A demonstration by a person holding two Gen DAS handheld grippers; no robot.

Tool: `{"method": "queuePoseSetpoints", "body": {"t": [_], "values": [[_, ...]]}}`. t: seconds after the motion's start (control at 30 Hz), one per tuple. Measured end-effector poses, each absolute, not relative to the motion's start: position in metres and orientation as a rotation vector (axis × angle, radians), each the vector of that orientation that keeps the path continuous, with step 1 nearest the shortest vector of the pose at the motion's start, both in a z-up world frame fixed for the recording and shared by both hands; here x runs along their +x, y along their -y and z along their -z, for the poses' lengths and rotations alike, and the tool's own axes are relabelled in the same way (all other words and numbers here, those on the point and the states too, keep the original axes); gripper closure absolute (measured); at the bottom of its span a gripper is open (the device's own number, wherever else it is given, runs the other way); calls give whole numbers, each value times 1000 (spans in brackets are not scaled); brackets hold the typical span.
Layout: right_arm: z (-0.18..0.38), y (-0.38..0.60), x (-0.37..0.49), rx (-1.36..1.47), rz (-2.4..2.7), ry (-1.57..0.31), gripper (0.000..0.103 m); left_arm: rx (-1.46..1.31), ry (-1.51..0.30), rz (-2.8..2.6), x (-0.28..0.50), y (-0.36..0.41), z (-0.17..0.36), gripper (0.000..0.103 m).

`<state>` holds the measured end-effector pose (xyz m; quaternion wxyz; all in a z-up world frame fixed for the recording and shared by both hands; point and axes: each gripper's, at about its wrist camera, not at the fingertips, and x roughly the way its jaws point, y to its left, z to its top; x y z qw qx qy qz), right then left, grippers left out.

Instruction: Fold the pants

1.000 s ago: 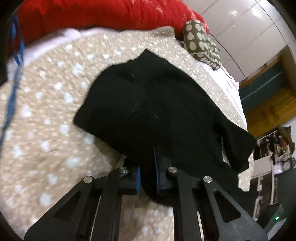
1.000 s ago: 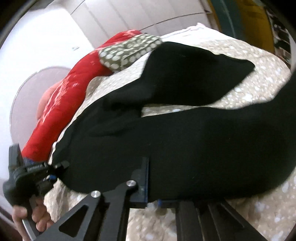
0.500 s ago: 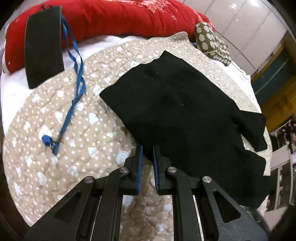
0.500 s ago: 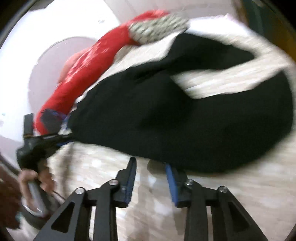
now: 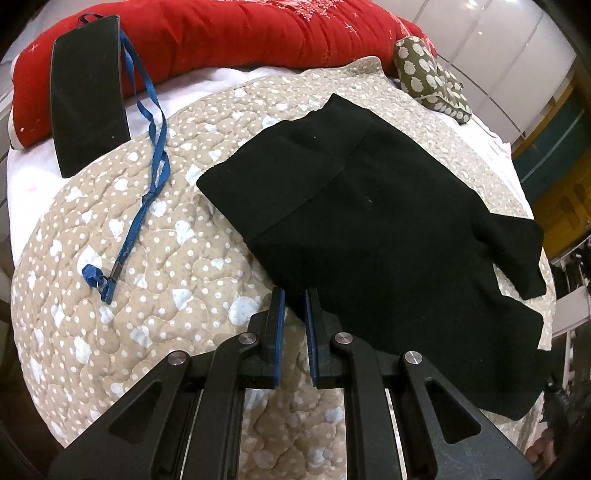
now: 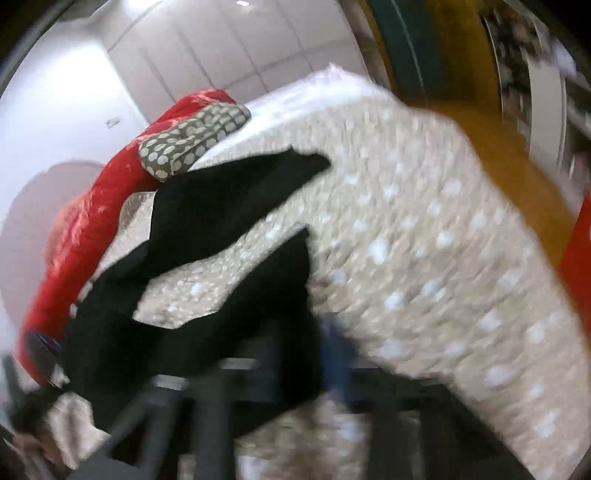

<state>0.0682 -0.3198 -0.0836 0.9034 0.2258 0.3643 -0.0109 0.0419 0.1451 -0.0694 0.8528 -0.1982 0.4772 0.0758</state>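
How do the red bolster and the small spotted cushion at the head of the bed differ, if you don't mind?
The red bolster is long and plain red; the spotted cushion is short, olive with pale spots. The bolster has a dark phone leaning on it; nothing leans on the cushion. Both lie beyond the black pants.

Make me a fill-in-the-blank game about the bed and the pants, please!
1. The pants on the bed are ____ in color.
2. The strap lying on the quilt is ____.
3. The long pillow at the head of the bed is ____.
4. The left gripper has ____ between its fingers.

Missing words: black, blue, red, nothing
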Motion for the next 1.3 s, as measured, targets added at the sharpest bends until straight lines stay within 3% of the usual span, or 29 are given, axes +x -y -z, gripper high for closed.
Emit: {"method": "queuePoseSetpoints", "body": {"t": [0.27, 0.43, 0.53, 0.6, 0.73, 0.83, 0.9, 0.97, 1.07, 1.17, 1.3], "values": [[2, 312, -9, 207, 202, -645, 101, -364, -1000, -167, 38, -151, 63, 94], [33, 325, 11, 94, 392, -797, 101, -340, -981, -181, 24, -154, 55, 94], [30, 324, 9, 188, 330, -750, 99, -333, -938, -186, 13, -158, 39, 93], [21, 302, 14, 230, 168, -703, 94, -303, -917, -189, 12, -154, 30, 89], [32, 244, 42, 269, -167, -733, 86, -280, -898, -126, 22, -139, 24, 54], [49, 199, 64, 188, -290, -761, 85, -252, -906, -73, 38, -124, 30, 53], [74, 179, 85, 146, -346, -841, 78, -258, -932, -66, 55, -123, 42, 53], [94, 173, 103, 130, -338, -940, 78, -218, -1016, -98, 77, -124, 65, 53], [65, 172, 112, 138, -352, -890, 75, -203, -1025, -102, 88, -129, 69, 53], [27, 149, 143, 115, -409, -739, 51, -180, -987, -96, 101, -132, 55, 53], [16, 93, 216, -54, -431, -726, 49, -193, -971, -64, 141, -136, 42, 53]]}}
